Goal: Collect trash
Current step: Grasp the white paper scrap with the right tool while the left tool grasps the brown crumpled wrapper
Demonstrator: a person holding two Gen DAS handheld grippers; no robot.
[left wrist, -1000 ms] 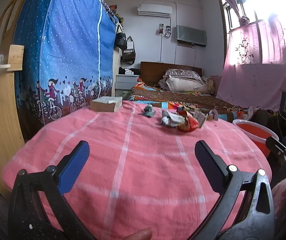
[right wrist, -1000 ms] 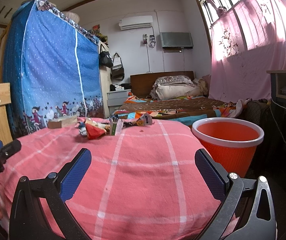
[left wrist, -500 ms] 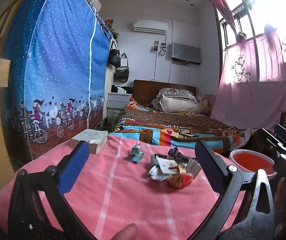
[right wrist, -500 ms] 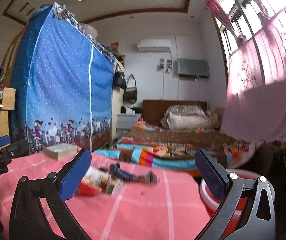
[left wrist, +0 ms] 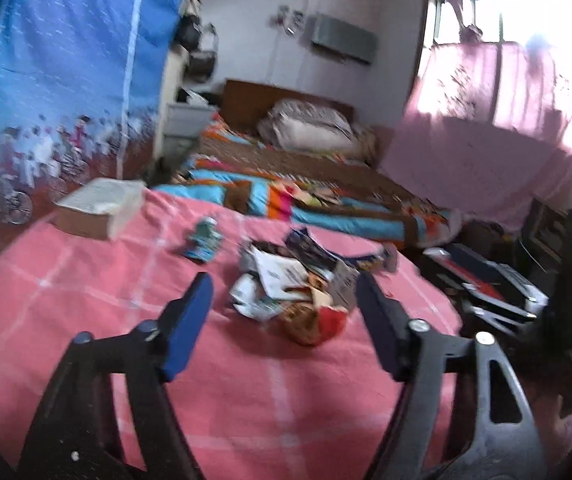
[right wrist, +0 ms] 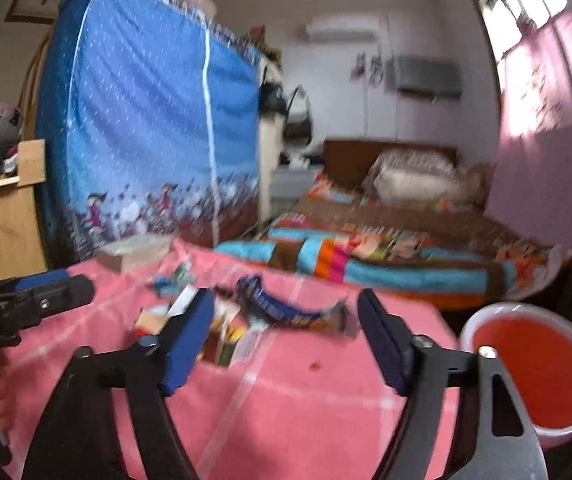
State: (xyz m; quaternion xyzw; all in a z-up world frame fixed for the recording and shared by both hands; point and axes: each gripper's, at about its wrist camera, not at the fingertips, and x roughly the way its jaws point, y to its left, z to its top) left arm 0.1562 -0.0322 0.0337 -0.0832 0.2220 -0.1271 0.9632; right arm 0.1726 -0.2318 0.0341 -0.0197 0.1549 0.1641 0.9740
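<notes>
A heap of crumpled wrappers (left wrist: 290, 284) lies on the pink checked tablecloth (left wrist: 105, 320); a small teal wrapper (left wrist: 203, 242) lies apart to its left. My left gripper (left wrist: 283, 316) is open and empty, its jaws either side of the heap, just short of it. In the right wrist view the heap (right wrist: 225, 332) and a long blue wrapper (right wrist: 286, 312) lie between the jaws of my open, empty right gripper (right wrist: 286, 336). The orange bin (right wrist: 534, 364) stands low at the right of the table. The left gripper (right wrist: 37, 296) shows at the left edge.
A book (left wrist: 99, 204) lies at the table's far left corner. A bed with a striped blanket (left wrist: 326, 200) is beyond the table. A blue curtained wardrobe (right wrist: 153, 120) stands at left. A wooden shelf (right wrist: 1, 224) is at far left.
Both grippers have moved forward and tilted down toward the wrapper heap, which now sits close between their jaws. Both stay open.
</notes>
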